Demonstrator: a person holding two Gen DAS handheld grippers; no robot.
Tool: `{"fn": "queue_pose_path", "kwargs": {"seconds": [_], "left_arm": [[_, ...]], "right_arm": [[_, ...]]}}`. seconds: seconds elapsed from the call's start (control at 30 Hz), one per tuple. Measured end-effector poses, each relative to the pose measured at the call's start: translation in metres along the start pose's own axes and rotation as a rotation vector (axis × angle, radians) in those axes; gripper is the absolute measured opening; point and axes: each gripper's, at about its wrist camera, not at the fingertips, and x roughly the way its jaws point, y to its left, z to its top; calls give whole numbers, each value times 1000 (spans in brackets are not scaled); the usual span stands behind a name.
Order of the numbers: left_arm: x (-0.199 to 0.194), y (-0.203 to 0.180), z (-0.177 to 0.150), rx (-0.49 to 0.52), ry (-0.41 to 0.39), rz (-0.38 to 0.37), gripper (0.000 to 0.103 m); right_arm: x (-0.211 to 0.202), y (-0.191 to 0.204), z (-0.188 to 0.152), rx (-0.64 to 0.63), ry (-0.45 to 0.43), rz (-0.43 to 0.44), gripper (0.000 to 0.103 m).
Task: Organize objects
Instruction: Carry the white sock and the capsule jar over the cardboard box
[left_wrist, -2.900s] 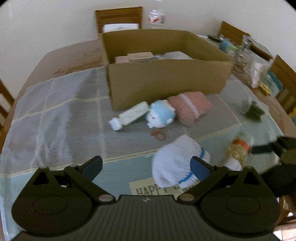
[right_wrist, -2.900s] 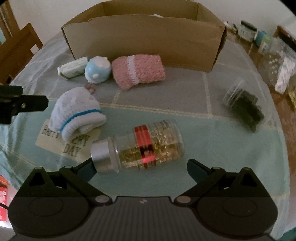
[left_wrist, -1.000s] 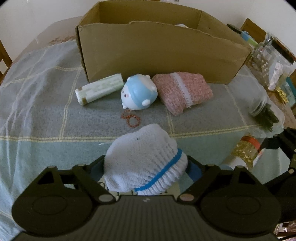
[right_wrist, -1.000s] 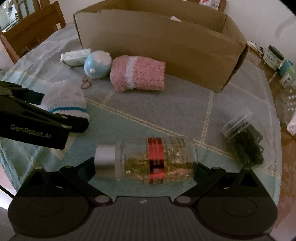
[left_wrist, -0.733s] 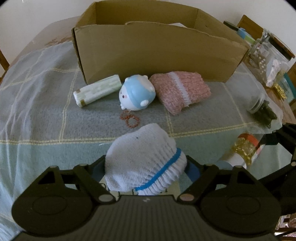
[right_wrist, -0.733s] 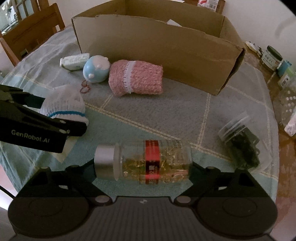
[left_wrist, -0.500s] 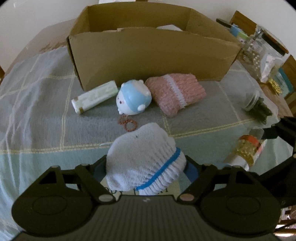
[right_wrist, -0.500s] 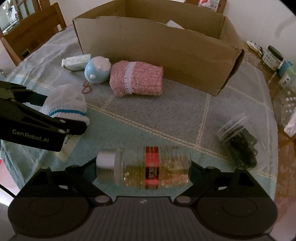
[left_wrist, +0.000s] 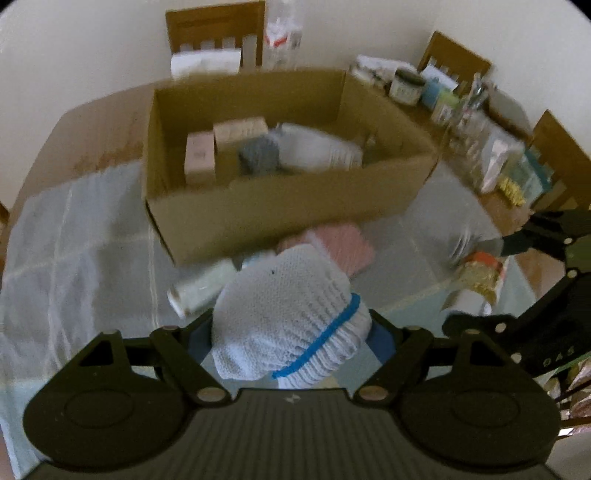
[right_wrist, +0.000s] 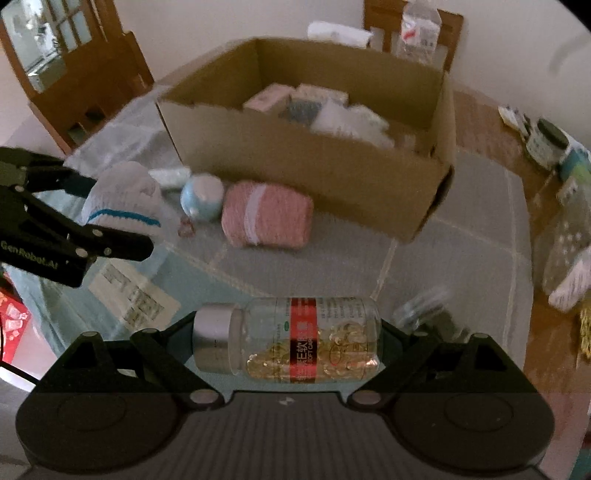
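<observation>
My left gripper is shut on a white knit sock with a blue stripe and holds it above the cloth; it also shows in the right wrist view. My right gripper is shut on a clear capsule bottle with a silver cap and red label, held sideways; it also shows in the left wrist view. The open cardboard box stands ahead, with small boxes and soft items inside. A pink knit sock, a blue round toy and a pale tube lie before the box.
A printed card lies on the checked cloth. A clear jar with dark contents lies right of the bottle. Jars and packets crowd the table's right side. Wooden chairs stand around the table.
Both grippers have risen well above the table with the white sock and the bottle, so the box's inside now shows. The views are blurred from motion.
</observation>
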Motion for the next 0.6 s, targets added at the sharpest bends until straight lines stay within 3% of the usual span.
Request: {"fn": "queue_pose_path", "kwargs": {"seconds": [0.47, 0.57, 0.6], "left_arm": [[-4, 5, 96, 67, -142, 104, 82], [5, 11, 110, 57, -159, 160, 88], [9, 13, 113, 56, -169, 176, 95]], "right_arm": [[-41, -24, 64, -91, -137, 12, 96], [-42, -30, 73, -101, -149, 9, 96], [-42, -32, 76, -104, -152, 8, 96]]}}
